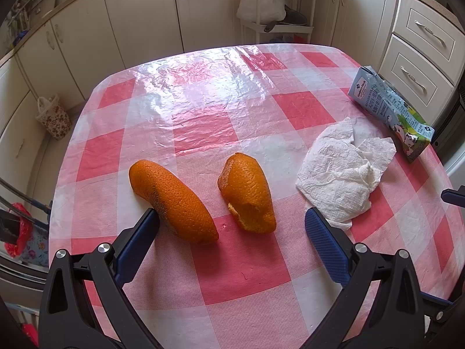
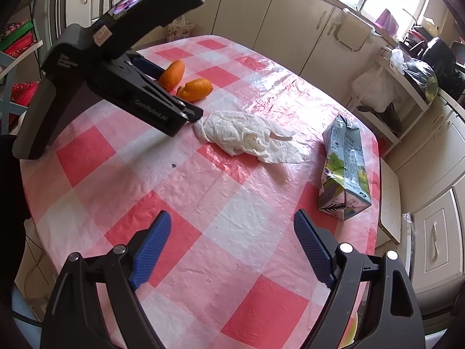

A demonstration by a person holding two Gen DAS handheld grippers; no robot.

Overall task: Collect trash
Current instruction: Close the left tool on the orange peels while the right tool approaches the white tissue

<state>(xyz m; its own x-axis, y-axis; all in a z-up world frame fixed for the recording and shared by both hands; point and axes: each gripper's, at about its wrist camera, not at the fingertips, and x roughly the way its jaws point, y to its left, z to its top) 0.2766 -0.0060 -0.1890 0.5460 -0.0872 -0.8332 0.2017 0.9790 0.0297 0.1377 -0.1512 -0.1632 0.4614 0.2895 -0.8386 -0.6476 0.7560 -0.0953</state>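
Observation:
Two pieces of orange peel lie on the pink-checked table (image 1: 203, 128): a long one (image 1: 171, 200) and a shorter one (image 1: 247, 195). My left gripper (image 1: 232, 232) is open and straddles both. Its left fingertip (image 1: 151, 218) is right against the long peel, and its right fingertip sits by the edge of a crumpled white paper towel (image 1: 343, 174). A flattened milk carton (image 1: 392, 110) lies beyond the towel. My right gripper (image 2: 232, 221) hangs open over bare cloth, with nothing between its pads. It is short of the paper towel (image 2: 244, 136) and the carton (image 2: 345, 163).
Cream cabinets ring the table. A white rack with a plastic bag (image 1: 261, 3) stands behind it. A floral bag (image 1: 53, 116) and a red bag (image 1: 19, 232) sit on the floor at the left. A low stool (image 2: 389, 200) stands near the table edge by the carton.

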